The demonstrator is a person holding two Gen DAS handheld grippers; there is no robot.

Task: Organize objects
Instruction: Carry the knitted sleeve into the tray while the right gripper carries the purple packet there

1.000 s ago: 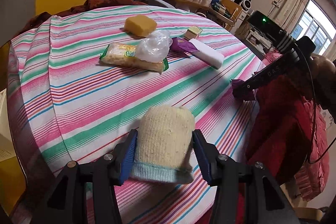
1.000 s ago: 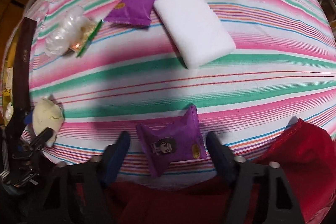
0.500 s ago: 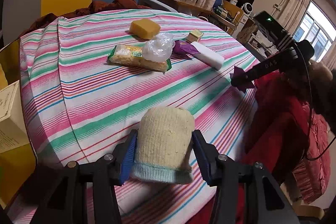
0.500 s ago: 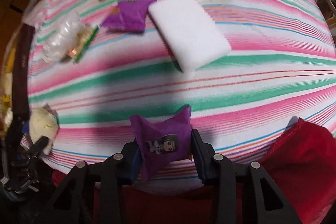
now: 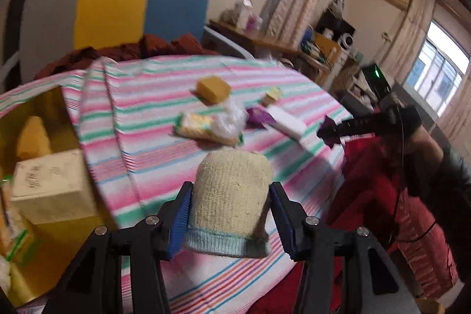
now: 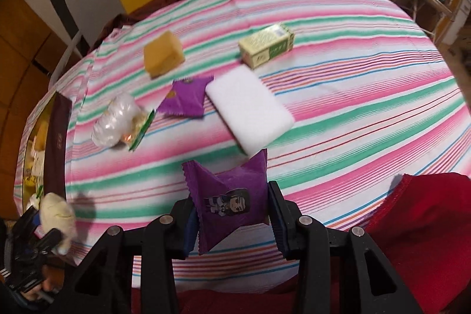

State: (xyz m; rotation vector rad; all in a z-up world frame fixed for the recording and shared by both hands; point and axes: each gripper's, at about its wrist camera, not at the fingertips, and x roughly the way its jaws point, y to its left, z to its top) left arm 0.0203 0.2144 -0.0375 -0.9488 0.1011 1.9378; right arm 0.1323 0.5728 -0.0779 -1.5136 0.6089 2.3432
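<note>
With the left gripper clamped on a knitted roll and the right gripper on a purple packet, five items ahead remain unsorted.

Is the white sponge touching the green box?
No, in the right wrist view the white sponge lies apart from the green box, with striped cloth between.

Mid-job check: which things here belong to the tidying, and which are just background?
Job:
- knitted glove, in left hand-held gripper
- purple packet, in right hand-held gripper
- yellow sponge
- green box
- white sponge
- second purple packet
- noodle pack
- yellow bin

Background:
- red cloth
- chair
</note>
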